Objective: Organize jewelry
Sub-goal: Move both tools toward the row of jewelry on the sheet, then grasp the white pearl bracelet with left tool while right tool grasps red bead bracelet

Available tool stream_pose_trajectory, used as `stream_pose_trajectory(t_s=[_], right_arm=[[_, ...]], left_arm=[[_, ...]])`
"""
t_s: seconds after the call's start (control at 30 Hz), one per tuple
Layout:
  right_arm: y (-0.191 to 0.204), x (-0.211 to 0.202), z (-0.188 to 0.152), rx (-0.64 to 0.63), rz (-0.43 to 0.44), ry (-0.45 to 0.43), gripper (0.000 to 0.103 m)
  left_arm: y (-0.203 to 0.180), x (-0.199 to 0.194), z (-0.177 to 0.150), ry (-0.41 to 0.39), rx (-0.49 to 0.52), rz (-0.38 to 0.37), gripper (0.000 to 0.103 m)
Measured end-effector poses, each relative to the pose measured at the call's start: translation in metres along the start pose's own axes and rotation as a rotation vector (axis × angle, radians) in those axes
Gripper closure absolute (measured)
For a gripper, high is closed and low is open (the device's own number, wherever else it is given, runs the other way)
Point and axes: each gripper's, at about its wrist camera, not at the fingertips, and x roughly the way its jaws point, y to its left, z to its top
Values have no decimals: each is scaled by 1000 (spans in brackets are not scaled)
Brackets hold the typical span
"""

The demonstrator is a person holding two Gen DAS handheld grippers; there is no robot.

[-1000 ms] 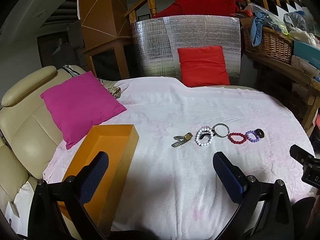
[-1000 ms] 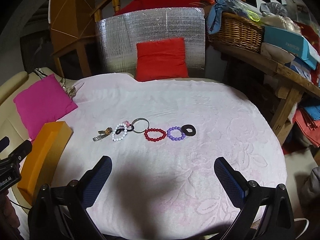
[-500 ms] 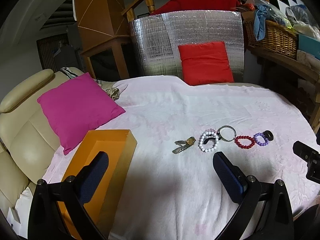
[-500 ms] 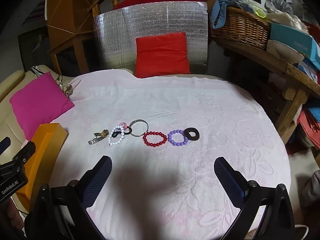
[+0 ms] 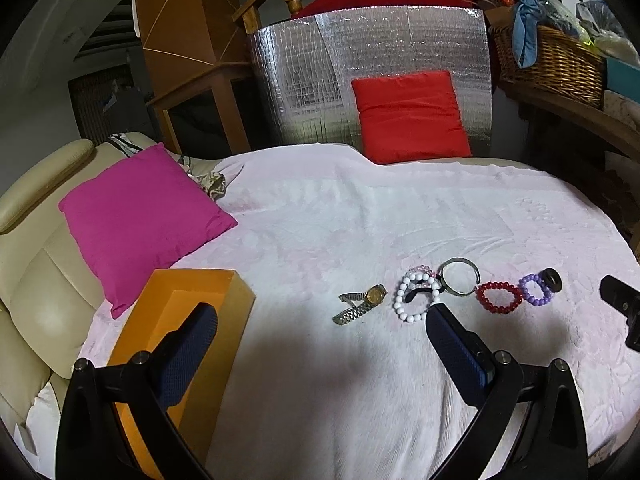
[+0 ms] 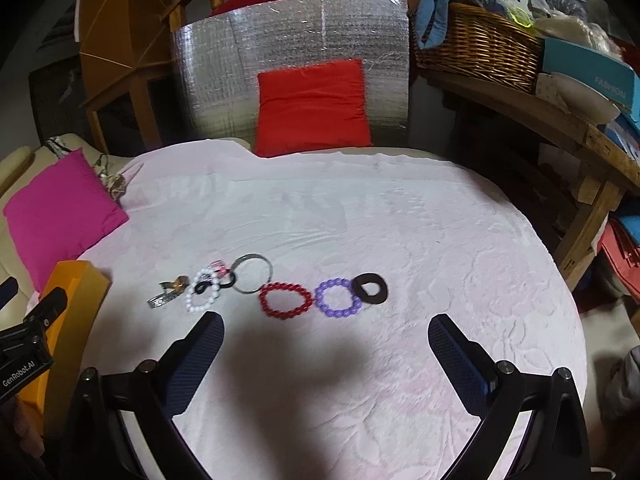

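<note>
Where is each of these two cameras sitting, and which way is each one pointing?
Left wrist view: sits on the left hand-held gripper, open, facing forward over the orange box and wristwatch; its two fingers show, and the other gripper's tip at the right edge.
Right wrist view: sits on the right hand-held gripper, open, facing the red bead bracelet and purple bead bracelet; its fingers show, and the left gripper at the left edge.
Shared: the jewelry row, pink blanket, both pillows.
</note>
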Motion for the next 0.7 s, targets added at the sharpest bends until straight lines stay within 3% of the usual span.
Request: stream_pose_trajectory(t_s=[0.23,0.7], right_arm=[[-29,32,7,49,-27,25,0],[-57,75,0,160,25,106,0]], left_arm=[[-14,31,4,34,5,2,0],[-28,76,3,81,10,-2,0]])
